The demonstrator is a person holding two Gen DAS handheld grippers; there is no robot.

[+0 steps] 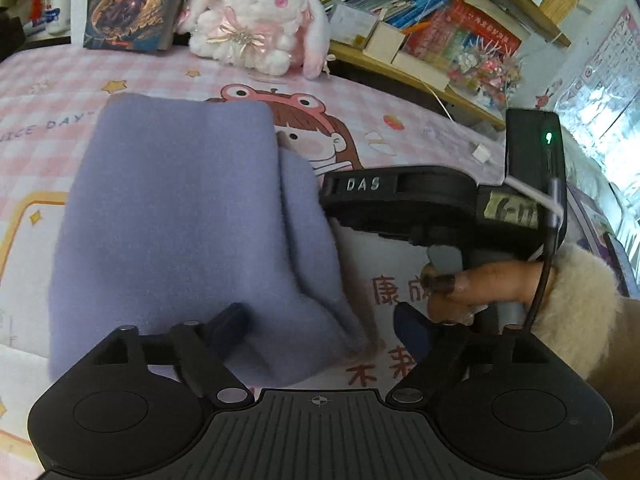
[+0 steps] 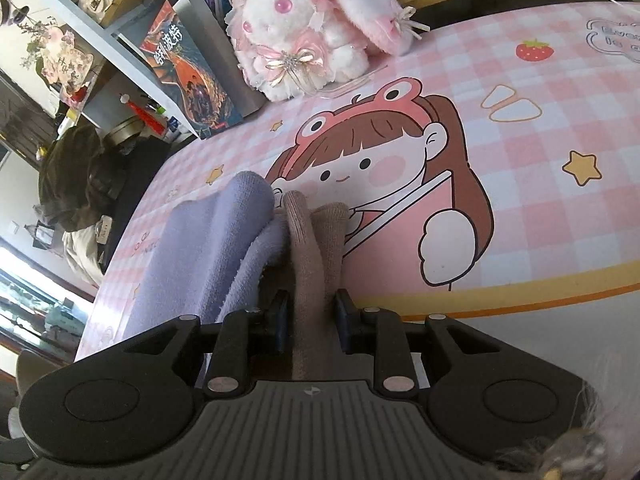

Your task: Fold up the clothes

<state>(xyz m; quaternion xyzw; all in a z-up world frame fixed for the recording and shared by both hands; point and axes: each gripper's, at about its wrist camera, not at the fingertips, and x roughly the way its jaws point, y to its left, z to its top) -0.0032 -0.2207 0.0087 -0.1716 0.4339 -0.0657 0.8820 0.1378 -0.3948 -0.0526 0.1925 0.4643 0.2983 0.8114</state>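
A folded purple cloth (image 1: 180, 220) lies on the pink checked mat (image 1: 48, 92). My left gripper (image 1: 320, 320) is open over the cloth's near right corner, with one finger (image 1: 232, 320) on the fabric and the other (image 1: 412, 332) over the mat. In the right wrist view, my right gripper (image 2: 312, 312) is shut on a beige fold (image 2: 310, 248) at the edge of the purple cloth (image 2: 208, 248). From the left wrist view the right gripper (image 1: 326, 200) comes in from the right, level with the mat, and meets the cloth's right edge. A hand (image 1: 480, 284) with a furry cuff holds it.
A white and pink plush rabbit (image 1: 256, 20) (image 2: 308, 28) and a leaning book (image 1: 132, 0) (image 2: 188, 76) stand at the mat's far edge. Shelves of books (image 1: 440, 32) run along the back right. A dark bag (image 2: 80, 172) sits beyond the mat's left side.
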